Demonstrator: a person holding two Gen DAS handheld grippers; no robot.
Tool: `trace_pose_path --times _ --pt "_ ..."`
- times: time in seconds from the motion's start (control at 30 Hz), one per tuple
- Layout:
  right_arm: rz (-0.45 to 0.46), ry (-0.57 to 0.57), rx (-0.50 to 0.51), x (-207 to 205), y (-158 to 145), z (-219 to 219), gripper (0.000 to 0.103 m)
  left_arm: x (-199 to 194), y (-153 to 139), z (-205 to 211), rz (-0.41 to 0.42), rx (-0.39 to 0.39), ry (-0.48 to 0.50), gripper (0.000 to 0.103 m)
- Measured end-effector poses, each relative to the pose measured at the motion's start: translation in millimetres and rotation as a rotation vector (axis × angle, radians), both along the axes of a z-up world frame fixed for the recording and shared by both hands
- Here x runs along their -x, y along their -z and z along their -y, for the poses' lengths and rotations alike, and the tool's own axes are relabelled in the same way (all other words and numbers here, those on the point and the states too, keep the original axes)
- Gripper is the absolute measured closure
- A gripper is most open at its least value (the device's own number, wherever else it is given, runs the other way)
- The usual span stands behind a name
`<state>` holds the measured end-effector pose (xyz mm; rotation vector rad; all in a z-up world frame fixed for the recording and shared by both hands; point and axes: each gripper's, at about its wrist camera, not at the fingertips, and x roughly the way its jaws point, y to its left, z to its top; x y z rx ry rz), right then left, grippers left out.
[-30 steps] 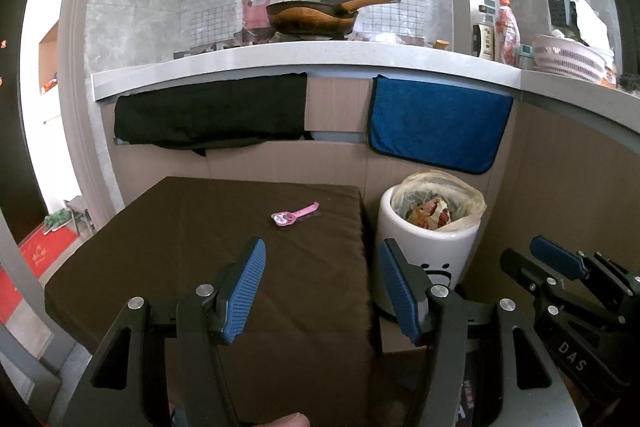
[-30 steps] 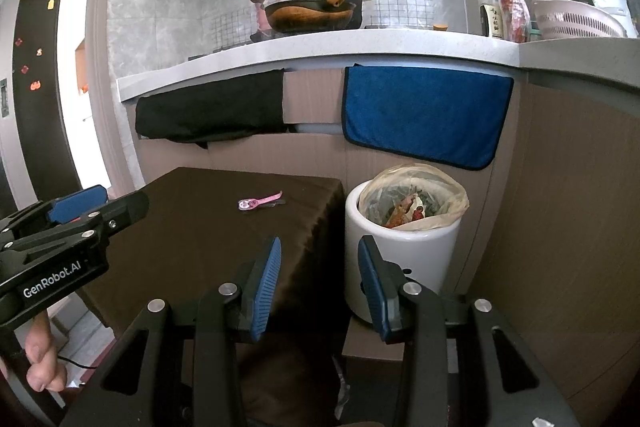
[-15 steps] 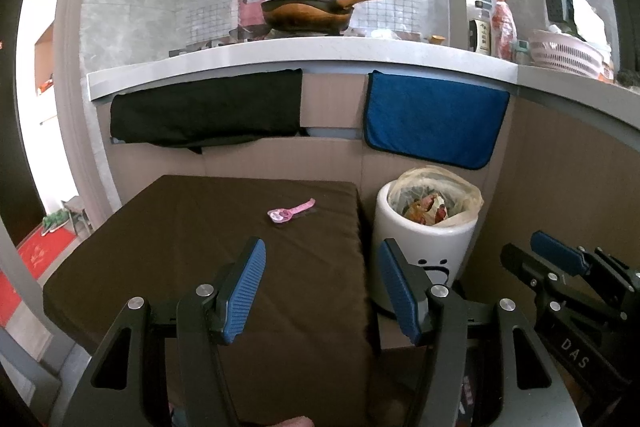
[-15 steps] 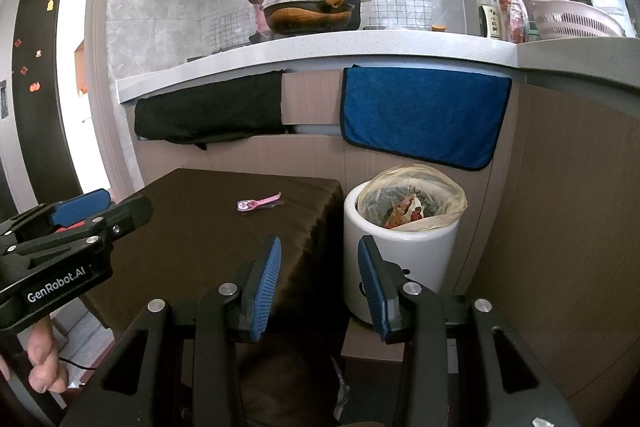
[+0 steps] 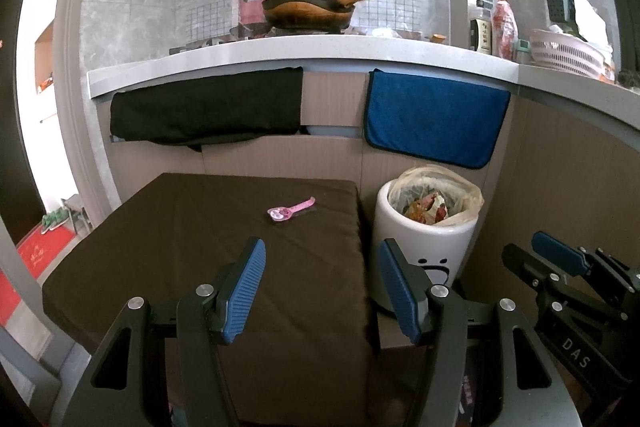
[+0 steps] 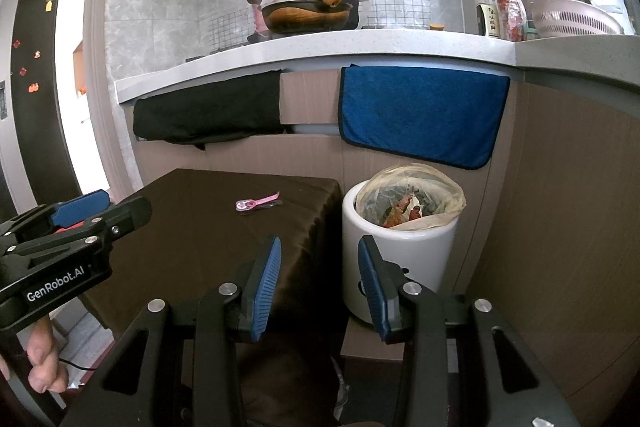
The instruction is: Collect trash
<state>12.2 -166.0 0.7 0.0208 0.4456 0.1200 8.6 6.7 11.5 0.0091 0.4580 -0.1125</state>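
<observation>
A small pink spoon-shaped item point(image 5: 290, 209) point(image 6: 257, 202) lies alone on the brown cloth-covered table point(image 5: 192, 247) point(image 6: 200, 223), toward its far right. Beside the table's right edge stands a white round bin point(image 5: 424, 247) point(image 6: 400, 247) lined with a plastic bag and holding wrappers. My left gripper point(image 5: 322, 277) hovers open over the table's near right corner, nothing between its blue pads. My right gripper point(image 6: 318, 269) hangs open between the table edge and the bin, also empty. Each gripper shows at the other view's side.
A black cloth point(image 5: 208, 111) and a blue towel point(image 5: 434, 123) hang from the grey counter point(image 5: 304, 57) behind the table. A wok point(image 5: 308, 11), bottles and a pink basket point(image 5: 566, 53) sit on the counter. A wooden panel wall point(image 6: 568, 227) closes the right side.
</observation>
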Motion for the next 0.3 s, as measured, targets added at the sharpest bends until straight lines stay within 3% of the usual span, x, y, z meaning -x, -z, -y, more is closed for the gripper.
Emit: trace_pose_path --times 0.3 --pt "-0.001 0.003 0.000 1.6 0.3 -0.6 0.065 -1.2 1.2 0.1 -0.004 0.002 0.005 0.043"
